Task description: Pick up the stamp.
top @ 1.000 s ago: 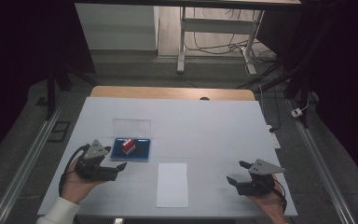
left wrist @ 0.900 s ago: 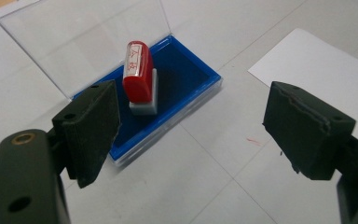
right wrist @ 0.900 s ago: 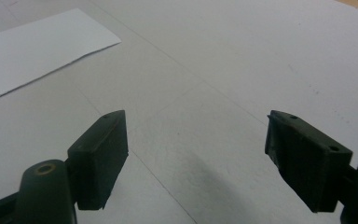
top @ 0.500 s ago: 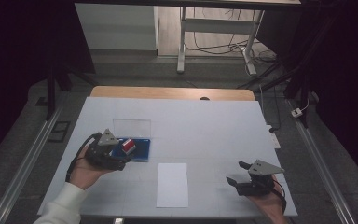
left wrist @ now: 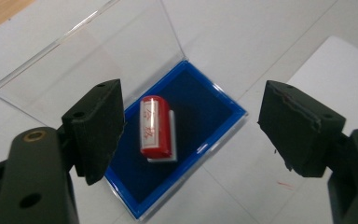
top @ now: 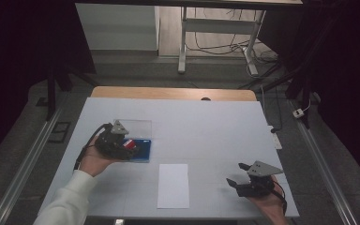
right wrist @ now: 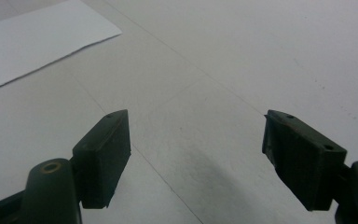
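A blue case (left wrist: 205, 107) lies open on the white table, its clear lid (left wrist: 98, 56) folded back flat. Inside it rests a red stamp (left wrist: 154, 126) with white lettering on a white base. My left gripper (left wrist: 192, 86) hovers over the case (top: 143, 152), open. Its jaws have just been closing, and the stamp (top: 130, 143) lies below the gap near the left jaw, untouched. At the near right of the table my right gripper (top: 235, 173) is open. Its jaws have just been closing with nothing between them, only bare table under them (right wrist: 196, 114).
A white sheet of paper (top: 173, 185) lies near the front edge between the two hands, and its corner shows in the right gripper view (right wrist: 32, 42). A wooden strip (top: 168, 93) borders the table's far edge. Metal rails run along both sides of the table.
My left hand has moved away from the front edge and to the right, so its gripper now hangs over the blue case and stamp. The right hand has kept its place.
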